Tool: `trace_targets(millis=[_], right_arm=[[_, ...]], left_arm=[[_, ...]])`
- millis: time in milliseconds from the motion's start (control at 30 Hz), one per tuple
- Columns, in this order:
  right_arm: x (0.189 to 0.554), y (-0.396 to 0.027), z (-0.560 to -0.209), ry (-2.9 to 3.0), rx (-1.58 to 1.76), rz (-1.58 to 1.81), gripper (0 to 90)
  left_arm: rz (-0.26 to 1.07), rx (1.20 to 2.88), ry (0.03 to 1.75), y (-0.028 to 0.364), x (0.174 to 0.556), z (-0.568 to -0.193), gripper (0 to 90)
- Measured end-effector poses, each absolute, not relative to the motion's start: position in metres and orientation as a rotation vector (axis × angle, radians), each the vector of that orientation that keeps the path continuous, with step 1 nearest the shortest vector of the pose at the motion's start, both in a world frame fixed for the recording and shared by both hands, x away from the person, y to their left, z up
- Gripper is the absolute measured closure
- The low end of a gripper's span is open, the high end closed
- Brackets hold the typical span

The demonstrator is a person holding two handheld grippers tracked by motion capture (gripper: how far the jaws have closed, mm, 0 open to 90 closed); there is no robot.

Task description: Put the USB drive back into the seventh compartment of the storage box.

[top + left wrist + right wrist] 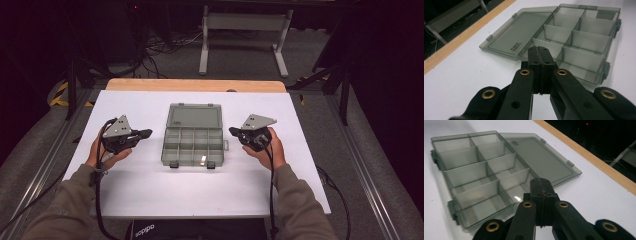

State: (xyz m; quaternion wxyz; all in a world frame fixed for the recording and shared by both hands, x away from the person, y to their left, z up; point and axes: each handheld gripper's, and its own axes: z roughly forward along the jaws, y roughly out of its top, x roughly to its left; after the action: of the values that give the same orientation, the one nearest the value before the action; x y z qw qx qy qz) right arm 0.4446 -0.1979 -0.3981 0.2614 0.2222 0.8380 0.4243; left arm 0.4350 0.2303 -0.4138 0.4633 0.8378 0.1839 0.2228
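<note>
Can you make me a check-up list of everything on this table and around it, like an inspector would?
Surface: white table top with a wooden strip along its far edge.
Job's things: clear grey compartment box, lid laid open flat toward the far side; compartments look empty.
Clutter: nothing seen.
Grippers: left hand-held gripper and right hand-held gripper flank the box, jaws shut, holding nothing, not touching it.
Cables: a black cable trails from each gripper toward the person; more lie on the floor beyond the table.
Surroundings: dark room, a white metal stand behind, rails at both sides.
</note>
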Motion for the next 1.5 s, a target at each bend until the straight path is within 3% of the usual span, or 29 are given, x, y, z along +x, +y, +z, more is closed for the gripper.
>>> trace_targets(millis=[833,1500], right_arm=[[0.501,-0.186,-0.397,2.273,0.724,1.116,90.0],[0.521,-0.175,-0.403,2.293,0.778,1.043,90.0]], left_arm=[[0.584,2.086,0.506,0.216,0.484,-0.4,90.0],[0.598,2.142,0.585,0.21,0.508,-0.406,90.0]])
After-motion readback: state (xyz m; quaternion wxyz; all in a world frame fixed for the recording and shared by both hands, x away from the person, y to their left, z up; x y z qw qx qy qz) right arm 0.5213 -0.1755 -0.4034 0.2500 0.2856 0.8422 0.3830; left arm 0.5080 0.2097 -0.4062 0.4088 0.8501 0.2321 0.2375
